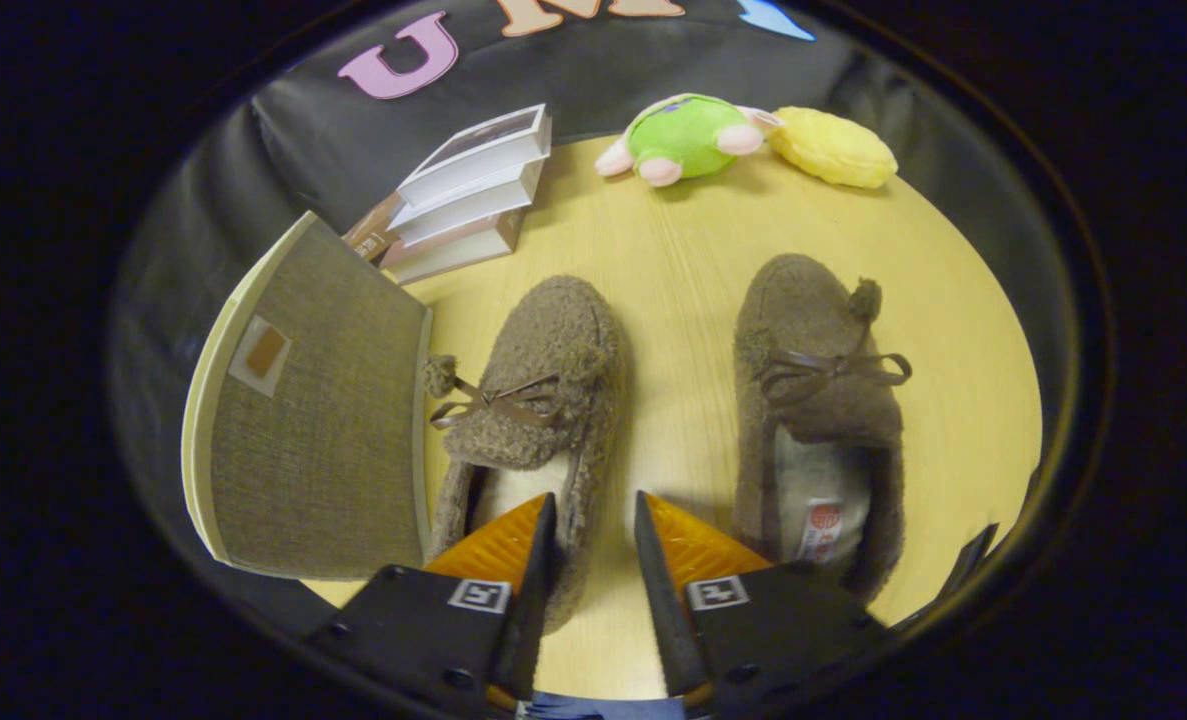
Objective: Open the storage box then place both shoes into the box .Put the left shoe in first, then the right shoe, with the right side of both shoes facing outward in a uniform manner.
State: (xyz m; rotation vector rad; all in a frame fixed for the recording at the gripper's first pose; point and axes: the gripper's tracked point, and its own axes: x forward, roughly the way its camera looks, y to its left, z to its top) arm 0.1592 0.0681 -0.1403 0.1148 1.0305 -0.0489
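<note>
We saw the table (673,290), round and pale wood, carrying everything. Next in size was the box (318,440), a fabric-covered thing at the table's left edge, its lid seemingly on, so we judged the opening step not yet done; whether the face toward us was lid or wall we could not tell.

Two fuzzy brown shoes lay mid-table, toes pointing to the far edge. The left shoe (528,400) sat just beside the box, and the right shoe (813,400) lay apart from it, nearer the right edge, bare wood between them. A stack of books (463,195) stood at the far left edge behind the box. A green toy (688,135) and a yellow toy (833,148) lay at the far edge, touching or nearly so.

The gripper (593,525) hovered over the near edge, its fingers a narrow gap apart and holding nothing. One finger overlapped the left shoe's heel, the other hung over the bare wood.

To do this step well, we reckoned the gripper should swing left to the box first, find the lid's rim, pinch it squarely and lift without dragging the box into the left shoe. The small patch on its face might serve as a pull tab, though that was unclear.
</note>
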